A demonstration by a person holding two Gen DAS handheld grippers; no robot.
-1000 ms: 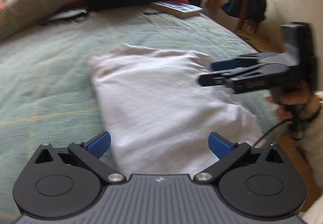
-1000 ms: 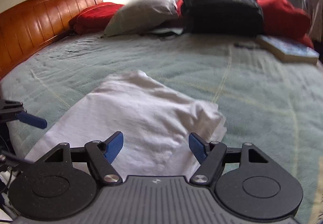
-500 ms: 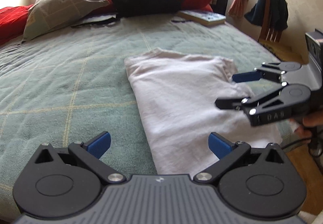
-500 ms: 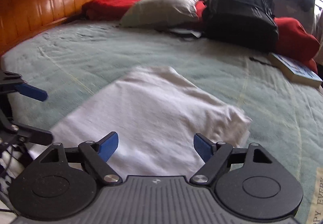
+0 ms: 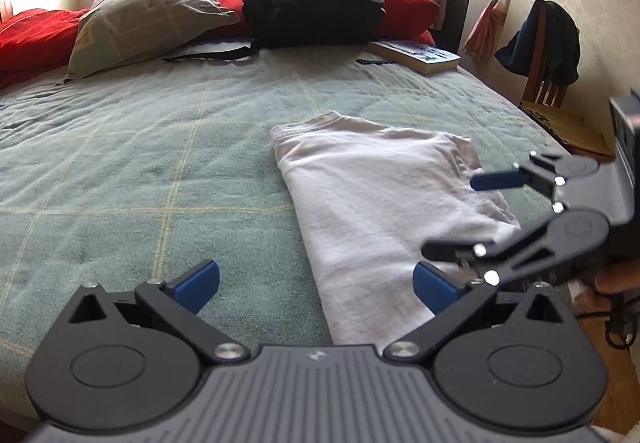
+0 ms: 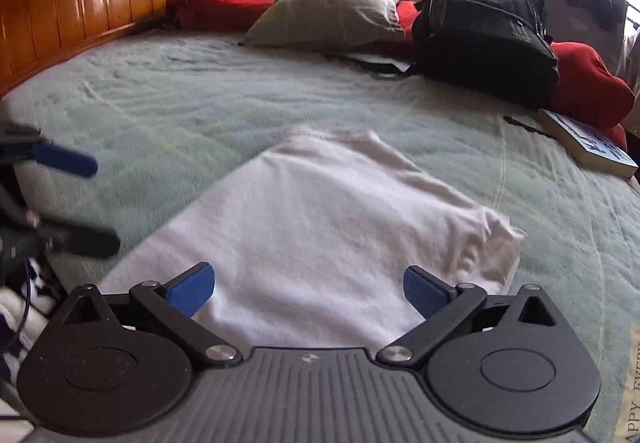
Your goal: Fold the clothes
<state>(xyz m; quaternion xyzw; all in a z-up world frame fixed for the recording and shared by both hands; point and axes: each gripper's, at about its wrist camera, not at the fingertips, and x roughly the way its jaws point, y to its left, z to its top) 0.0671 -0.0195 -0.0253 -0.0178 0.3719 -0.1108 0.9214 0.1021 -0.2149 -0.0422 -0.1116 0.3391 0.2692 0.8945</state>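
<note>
Now our folded white cotton shirt (image 6: 320,227) lies flat just ahead of both claws. Our right claw (image 6: 308,289) is opening, empty; our left claw (image 5: 316,283) is spread wide, empty. Next we likely pinch an edge.

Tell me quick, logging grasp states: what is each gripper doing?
Left gripper: open, holding nothing.
Right gripper: jaws opening, nothing gripped; white shirt lies flat on the bed below.
</note>
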